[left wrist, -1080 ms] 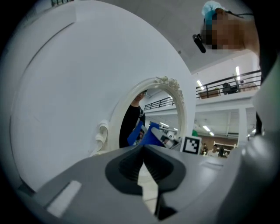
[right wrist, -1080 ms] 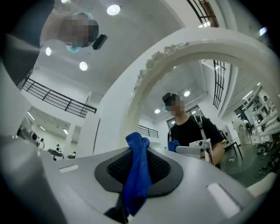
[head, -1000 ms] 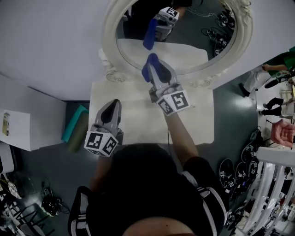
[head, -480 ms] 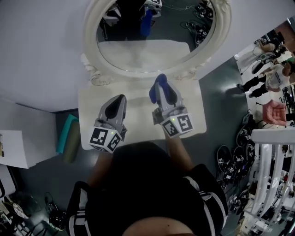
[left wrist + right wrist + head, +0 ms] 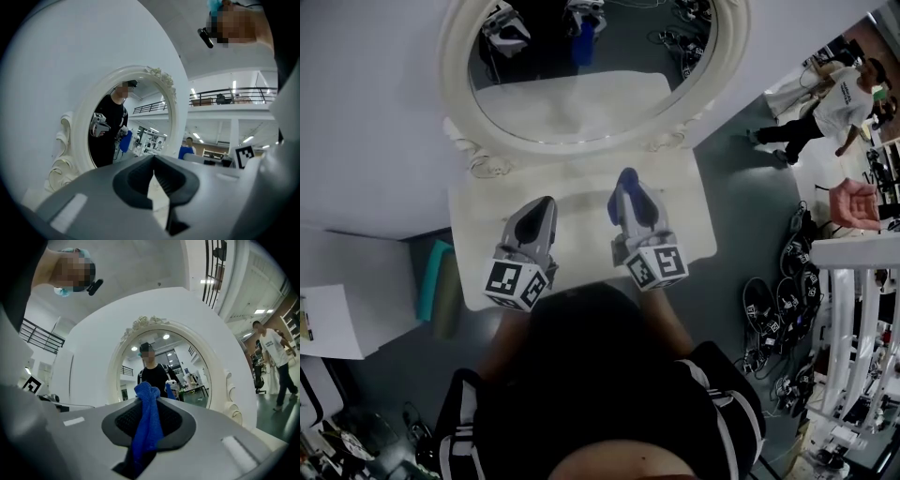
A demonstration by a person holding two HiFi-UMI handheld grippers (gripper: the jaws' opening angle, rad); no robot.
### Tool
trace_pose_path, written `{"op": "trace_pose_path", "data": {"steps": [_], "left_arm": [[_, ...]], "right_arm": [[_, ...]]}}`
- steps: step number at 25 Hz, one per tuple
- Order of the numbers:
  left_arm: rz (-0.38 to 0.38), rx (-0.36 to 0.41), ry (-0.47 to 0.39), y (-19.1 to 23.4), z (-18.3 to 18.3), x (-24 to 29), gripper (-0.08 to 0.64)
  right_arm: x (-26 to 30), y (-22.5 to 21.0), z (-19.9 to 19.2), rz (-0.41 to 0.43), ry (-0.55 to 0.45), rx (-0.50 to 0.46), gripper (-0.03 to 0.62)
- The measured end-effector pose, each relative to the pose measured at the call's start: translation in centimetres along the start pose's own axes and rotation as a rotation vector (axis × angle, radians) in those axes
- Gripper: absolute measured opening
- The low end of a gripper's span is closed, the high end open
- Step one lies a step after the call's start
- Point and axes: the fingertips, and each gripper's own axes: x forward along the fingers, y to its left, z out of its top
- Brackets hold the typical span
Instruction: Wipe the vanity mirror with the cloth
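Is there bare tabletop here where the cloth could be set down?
Yes. The vanity top is bare between the left gripper and the right gripper holding the cloth, at its right corner, and along the mirror frame. The near edge is crowded by both grippers' bodies.

Grey shells on left gripper (image 5: 545, 202) and right gripper (image 5: 626, 182); dark ribbed jaws; white cubes (image 5: 517, 284) with black square markers. Black top (image 5: 609, 394), white-striped sleeves (image 5: 719, 380).
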Motion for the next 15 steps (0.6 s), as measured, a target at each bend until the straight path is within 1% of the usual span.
{"op": "trace_pose_path", "data": {"steps": [3,15], "left_arm": [[-0.004,0.0,0.001,-0.1,0.0,0.2,0.011],[0.003,-0.005,0.004,0.9,-0.2,0.7,0.011]], "right_arm": [[-0.2,0.1,-0.2,-0.009,0.005,0.011,0.058],[1.1,0.6,-0.2,0.002,0.004,-0.001,0.058]]}}
